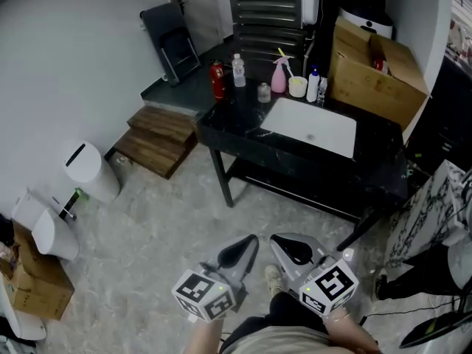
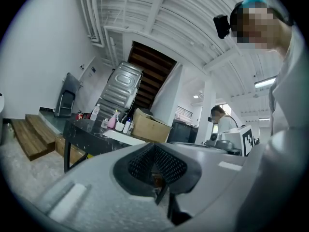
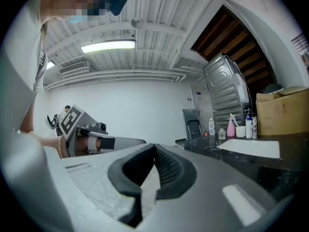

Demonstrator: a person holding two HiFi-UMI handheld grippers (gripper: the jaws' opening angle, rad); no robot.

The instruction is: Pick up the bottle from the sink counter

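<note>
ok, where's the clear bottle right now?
Head view, upper middle: the clear bottle stands at the far left end of the black counter, between the red canister and the pink spray bottle.

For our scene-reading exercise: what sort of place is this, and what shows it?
Probably a utility or wash area: a black counter with a white sink, bottles behind it, and a cardboard box.

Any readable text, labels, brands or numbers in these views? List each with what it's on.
No text is readable in any view.
Clear bottle label: too small to read.
White bottle label: too small to read.
Cardboard box: no legible print.
Cubes on left tool and right tool: square code markers only, no letters.
</note>
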